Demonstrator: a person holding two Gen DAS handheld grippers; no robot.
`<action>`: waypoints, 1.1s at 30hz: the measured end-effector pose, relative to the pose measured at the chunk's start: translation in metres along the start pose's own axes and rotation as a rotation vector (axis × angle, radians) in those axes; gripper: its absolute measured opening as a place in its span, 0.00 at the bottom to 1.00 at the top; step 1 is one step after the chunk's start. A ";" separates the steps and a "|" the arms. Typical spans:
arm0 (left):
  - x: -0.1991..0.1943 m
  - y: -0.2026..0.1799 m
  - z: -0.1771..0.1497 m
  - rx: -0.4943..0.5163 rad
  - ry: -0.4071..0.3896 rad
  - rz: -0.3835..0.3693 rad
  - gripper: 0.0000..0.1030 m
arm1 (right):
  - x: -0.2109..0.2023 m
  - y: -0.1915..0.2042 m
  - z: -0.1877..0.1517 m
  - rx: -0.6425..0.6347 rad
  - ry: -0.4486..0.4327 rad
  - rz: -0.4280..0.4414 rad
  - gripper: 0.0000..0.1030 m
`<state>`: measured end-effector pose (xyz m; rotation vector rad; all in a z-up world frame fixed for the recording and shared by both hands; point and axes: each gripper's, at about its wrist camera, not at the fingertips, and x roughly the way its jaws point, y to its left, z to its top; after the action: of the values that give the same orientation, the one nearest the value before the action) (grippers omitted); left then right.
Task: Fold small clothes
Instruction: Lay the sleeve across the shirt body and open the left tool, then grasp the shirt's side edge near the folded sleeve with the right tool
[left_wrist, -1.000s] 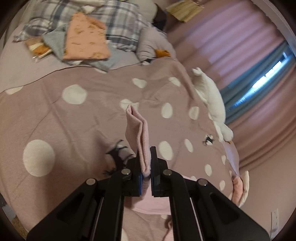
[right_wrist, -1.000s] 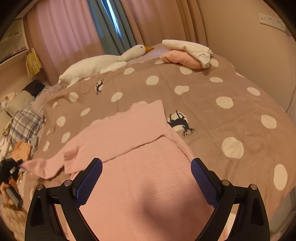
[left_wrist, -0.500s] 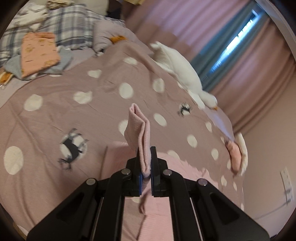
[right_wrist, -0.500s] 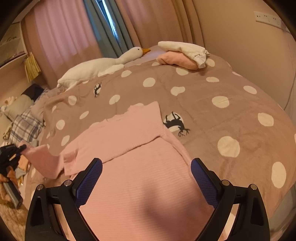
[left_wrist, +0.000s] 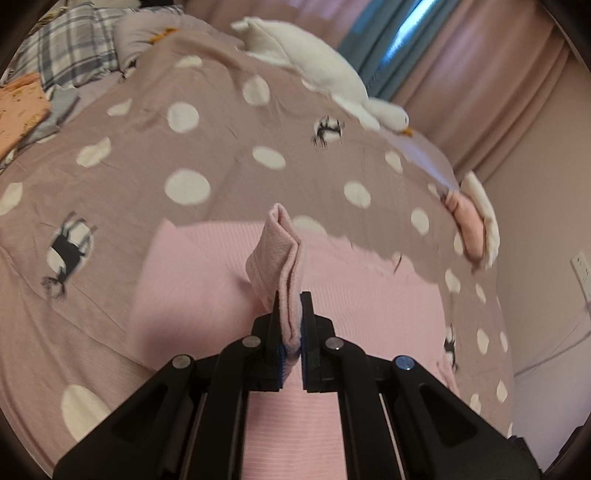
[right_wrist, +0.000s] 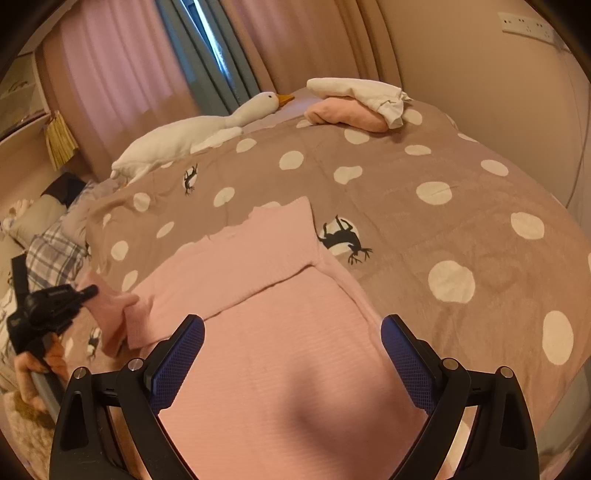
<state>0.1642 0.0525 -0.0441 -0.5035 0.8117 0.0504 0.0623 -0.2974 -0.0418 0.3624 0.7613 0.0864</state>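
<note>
Carried inward since the earlier frame, the sleeve (left_wrist: 279, 254) now hangs over the pink top (left_wrist: 369, 306), pinched in the left gripper (left_wrist: 290, 325). From the right wrist, the right gripper (right_wrist: 291, 358) gapes wide above the top (right_wrist: 280, 354), spread on the bed (right_wrist: 424, 221).

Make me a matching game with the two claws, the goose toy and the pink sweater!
Things:
1. left claw
2. right claw
3. goose toy
4. pink sweater

States:
A. lying by the curtains
B. open, holding nothing
C. spread on the spotted blanket
D. shut on a sleeve

Pairs: 1-D, 2-B, 3-A, 4-C
</note>
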 end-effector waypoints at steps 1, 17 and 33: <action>0.007 -0.003 -0.004 0.007 0.019 0.000 0.05 | 0.000 -0.001 -0.001 0.002 0.003 0.001 0.93; 0.069 -0.008 -0.039 0.031 0.200 0.038 0.06 | 0.004 -0.008 -0.005 0.022 0.032 0.000 0.93; 0.013 0.008 -0.025 0.003 0.150 -0.013 0.57 | 0.016 0.006 -0.002 -0.017 0.048 0.028 0.93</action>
<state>0.1547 0.0459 -0.0712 -0.5135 0.9546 -0.0006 0.0727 -0.2878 -0.0518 0.3564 0.8026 0.1284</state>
